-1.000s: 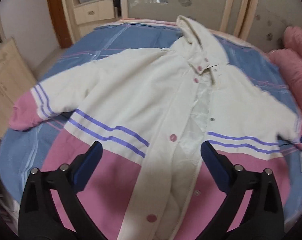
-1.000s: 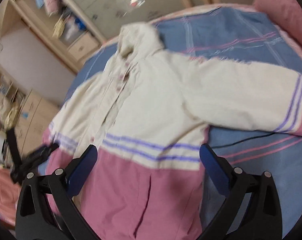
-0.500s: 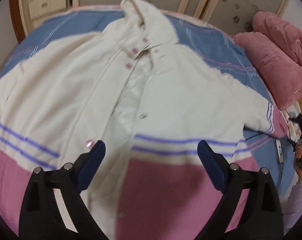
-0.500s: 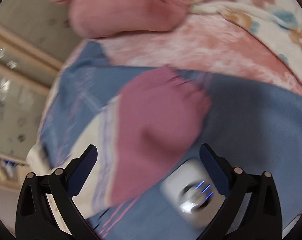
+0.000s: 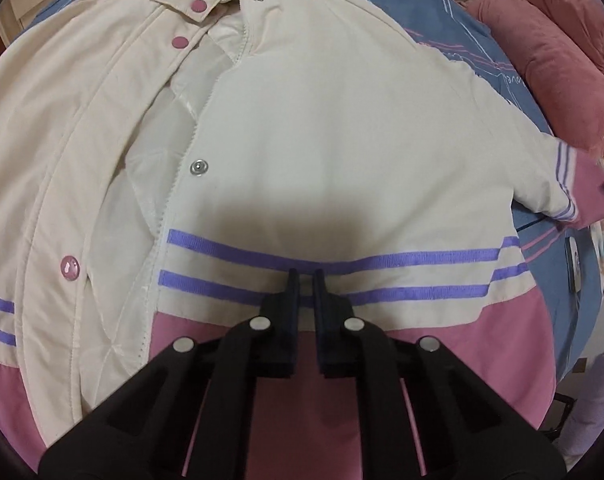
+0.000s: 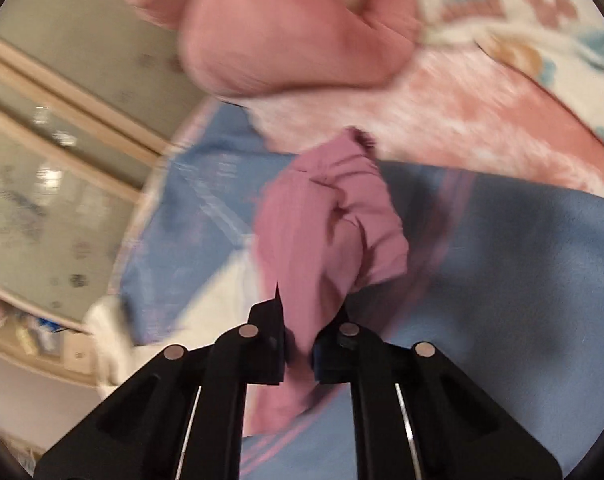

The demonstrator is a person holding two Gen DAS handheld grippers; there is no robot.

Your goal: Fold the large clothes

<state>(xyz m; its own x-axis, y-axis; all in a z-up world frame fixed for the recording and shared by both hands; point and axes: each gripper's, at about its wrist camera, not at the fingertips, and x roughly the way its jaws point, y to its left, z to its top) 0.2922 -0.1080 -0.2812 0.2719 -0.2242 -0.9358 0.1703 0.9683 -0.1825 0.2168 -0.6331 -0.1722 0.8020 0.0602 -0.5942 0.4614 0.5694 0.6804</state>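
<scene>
Now | both claws, wide open a second ago, are closed | left claw (image 5: 306,274) empty over jacket (image 5: 341,128) spread on bed (image 5: 421,12) | right claw (image 6: 298,320) pinches pink sleeve cuff (image 6: 329,224) | sleeve fold can start

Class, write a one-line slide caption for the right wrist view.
Right tongs shut on the jacket's pink cuff, above the blue bedsheet.
</scene>
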